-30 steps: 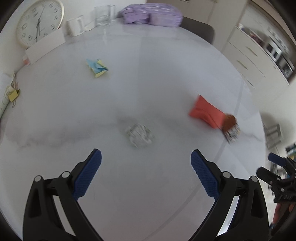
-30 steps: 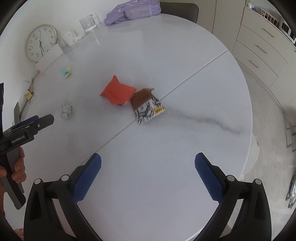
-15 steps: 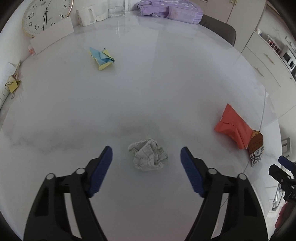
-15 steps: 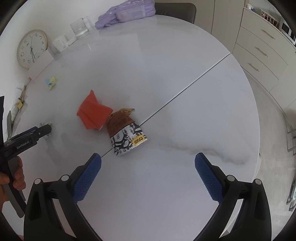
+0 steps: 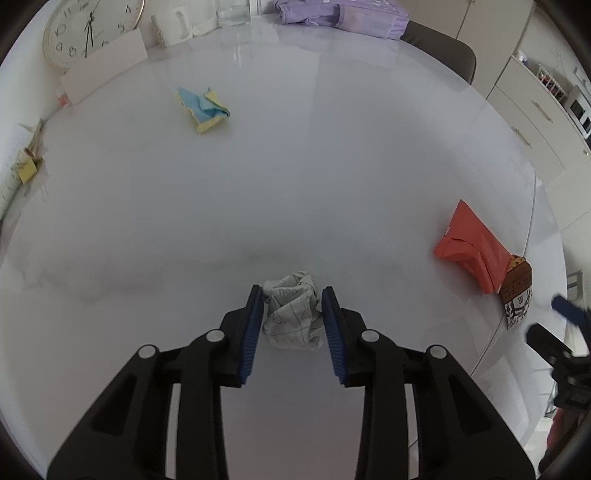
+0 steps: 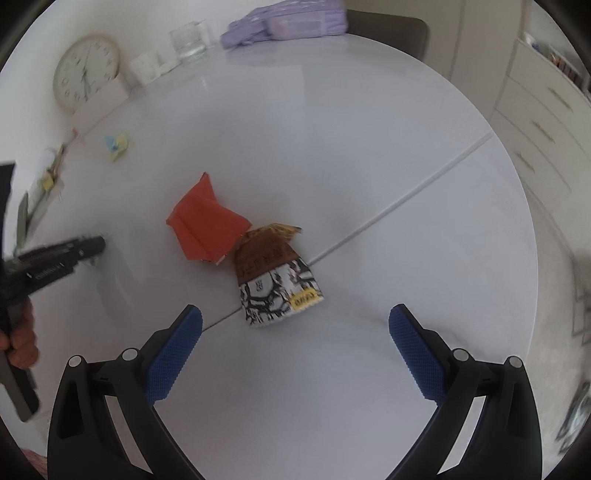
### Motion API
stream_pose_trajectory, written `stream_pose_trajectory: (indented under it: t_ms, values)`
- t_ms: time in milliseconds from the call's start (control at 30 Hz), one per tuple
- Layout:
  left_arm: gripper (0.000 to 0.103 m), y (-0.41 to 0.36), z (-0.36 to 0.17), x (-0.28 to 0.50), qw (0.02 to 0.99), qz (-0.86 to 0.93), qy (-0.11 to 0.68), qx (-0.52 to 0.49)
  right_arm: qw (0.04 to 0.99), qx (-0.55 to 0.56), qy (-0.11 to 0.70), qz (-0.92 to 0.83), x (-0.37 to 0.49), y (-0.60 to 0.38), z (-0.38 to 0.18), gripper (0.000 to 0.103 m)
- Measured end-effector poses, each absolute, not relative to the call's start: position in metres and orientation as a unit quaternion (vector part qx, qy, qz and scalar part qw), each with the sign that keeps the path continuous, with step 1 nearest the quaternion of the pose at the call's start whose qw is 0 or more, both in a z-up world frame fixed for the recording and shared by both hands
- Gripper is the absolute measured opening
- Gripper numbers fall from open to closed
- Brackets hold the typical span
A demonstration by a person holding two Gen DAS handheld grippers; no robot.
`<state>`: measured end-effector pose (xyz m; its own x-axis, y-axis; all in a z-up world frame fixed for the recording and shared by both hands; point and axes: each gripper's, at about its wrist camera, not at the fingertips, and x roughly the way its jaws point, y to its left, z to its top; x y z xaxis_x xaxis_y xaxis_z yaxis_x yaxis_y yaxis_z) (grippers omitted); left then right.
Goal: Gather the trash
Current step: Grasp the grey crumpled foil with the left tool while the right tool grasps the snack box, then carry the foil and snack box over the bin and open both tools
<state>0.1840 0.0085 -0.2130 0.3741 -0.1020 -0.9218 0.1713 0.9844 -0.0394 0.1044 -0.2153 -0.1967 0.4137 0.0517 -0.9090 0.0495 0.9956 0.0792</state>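
Crumpled paper (image 5: 291, 312), a whitish ball with faint printed lines, lay on the white marble table (image 5: 295, 184) at the lower centre of the left wrist frame, right between the 2 blue pads (image 5: 253, 328) of the left gripper (image 5: 291, 332). Its jaws were closing, and both pads stood against the sides of the ball, pinching it while it sat on the tabletop.

At the right edge of that frame lay an orange-red wrapper (image 5: 472, 251), touching a brown and white snack packet (image 5: 517, 299) just below it. A blue and yellow crumpled scrap (image 5: 203, 109) sat in the upper left, well apart from the rest, with a wall clock (image 5: 85, 29) propped at the table's far edge and a lilac pouch (image 5: 340, 16) at the top.

In the right wrist frame, the right gripper (image 6: 295, 343) hung with its fingers (image 6: 173, 354) spread wide and nothing between them, pointing down at the table. The snack packet lay just above the gap, at the centre, overlapping the table's seam, with the orange-red wrapper touching it on the upper left. A hand (image 6: 20, 343) gripped the left tool's handle at the left edge.
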Motion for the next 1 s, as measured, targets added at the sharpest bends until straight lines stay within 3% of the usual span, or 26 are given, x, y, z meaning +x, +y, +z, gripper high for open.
stream_pose_trajectory:
  t_ms: [233,300,333,400,467,567,1000]
  values:
    - [0.032,0.015,-0.200,0.175,0.827,-0.097,0.553,0.031,0.836,-0.023,0.547,0.026,0.129,-0.197,-0.214,0.100]
    - [0.032,0.017,-0.197,0.171,0.828,-0.098,0.551,0.032,0.836,-0.029,0.547,0.029,0.131,-0.197,-0.216,0.083]
    - [0.032,0.017,-0.197,0.172,0.827,-0.100,0.553,0.031,0.836,-0.030,0.547,0.034,0.132,-0.197,-0.216,0.081]
    - [0.032,0.019,-0.195,0.169,0.826,-0.102,0.554,0.029,0.839,-0.034,0.542,0.038,0.133,-0.197,-0.214,0.060]
    - [0.032,0.018,-0.192,0.165,0.826,-0.104,0.552,0.033,0.838,-0.037,0.543,0.044,0.134,-0.197,-0.212,0.045]
    - [0.032,0.013,-0.187,0.159,0.827,-0.115,0.549,0.042,0.834,-0.040,0.548,0.046,0.132,-0.197,-0.211,0.036]
    - [0.032,-0.037,-0.134,0.079,0.829,-0.201,0.513,0.093,0.846,0.087,0.526,0.021,0.029,-0.232,-0.163,0.034]
